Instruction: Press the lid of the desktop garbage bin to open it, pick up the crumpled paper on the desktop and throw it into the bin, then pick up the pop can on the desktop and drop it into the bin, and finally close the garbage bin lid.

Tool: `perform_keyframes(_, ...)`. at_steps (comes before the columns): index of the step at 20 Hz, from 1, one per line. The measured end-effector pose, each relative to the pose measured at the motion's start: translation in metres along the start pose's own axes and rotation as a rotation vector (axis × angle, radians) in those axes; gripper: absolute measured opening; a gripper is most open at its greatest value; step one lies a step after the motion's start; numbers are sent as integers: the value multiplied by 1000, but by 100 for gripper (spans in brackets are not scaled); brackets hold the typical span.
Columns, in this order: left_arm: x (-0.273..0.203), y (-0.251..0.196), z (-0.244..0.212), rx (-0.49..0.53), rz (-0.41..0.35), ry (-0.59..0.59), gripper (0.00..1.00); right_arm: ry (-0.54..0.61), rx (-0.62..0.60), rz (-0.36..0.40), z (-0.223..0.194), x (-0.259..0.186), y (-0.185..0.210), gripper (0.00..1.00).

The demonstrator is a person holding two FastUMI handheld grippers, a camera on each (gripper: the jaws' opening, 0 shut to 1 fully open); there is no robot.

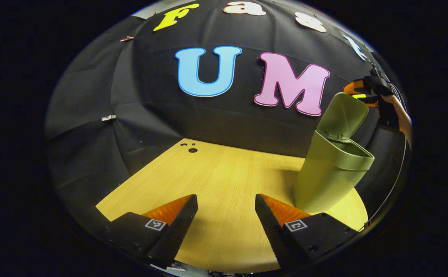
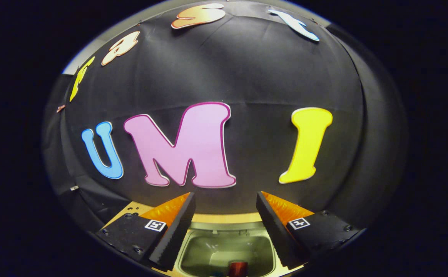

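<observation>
While both tools gape empty, the bin stands upright, lid raised.

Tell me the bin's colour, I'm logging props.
Olive green bin, lid included; clearest in the left gripper view.

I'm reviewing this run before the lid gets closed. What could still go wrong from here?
1. The right hand-held gripper hangs open directly over the open bin; lowering it could hit the rim.
2. The lid stands upright near that gripper; a sideways push rather than a downward one might tip the narrow bin on the table.
3. Something reddish, perhaps the can, lies inside; if it sits high, the lid may not shut fully.
</observation>
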State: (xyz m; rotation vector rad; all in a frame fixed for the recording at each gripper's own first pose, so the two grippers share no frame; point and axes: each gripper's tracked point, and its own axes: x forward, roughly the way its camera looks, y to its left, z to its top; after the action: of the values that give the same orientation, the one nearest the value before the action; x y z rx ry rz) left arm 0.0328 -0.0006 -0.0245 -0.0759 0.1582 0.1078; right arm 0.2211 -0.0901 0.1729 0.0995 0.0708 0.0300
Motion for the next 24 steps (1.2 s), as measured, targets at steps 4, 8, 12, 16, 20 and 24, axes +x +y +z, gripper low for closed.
perform_keyframes(4, 0, 15, 7, 49, -42, 4, 96, 58, 63, -47, -51, -27, -10, 99)
perform_keyframes(8, -2, 25, 3, 95, -96, 15, 96, 83, 73, -121, -92, -45, -20, 99)
perform_keyframes(12, 5, 31, -13, 107, -130, 30, 96, 89, -1, -167, -120, -55, -21, 99)
perform_keyframes(16, 6, 25, -17, 74, -175, 29, 96, 122, -121, -199, -148, -55, -13, 99)
perform_keyframes(20, 6, 25, -18, 100, -199, 14, 96, 161, -66, -190, -169, -58, 2, 97)
perform_keyframes(24, 6, 30, -18, 83, -197, -1, 96, 144, -60, -190, -168, -54, 1, 98)
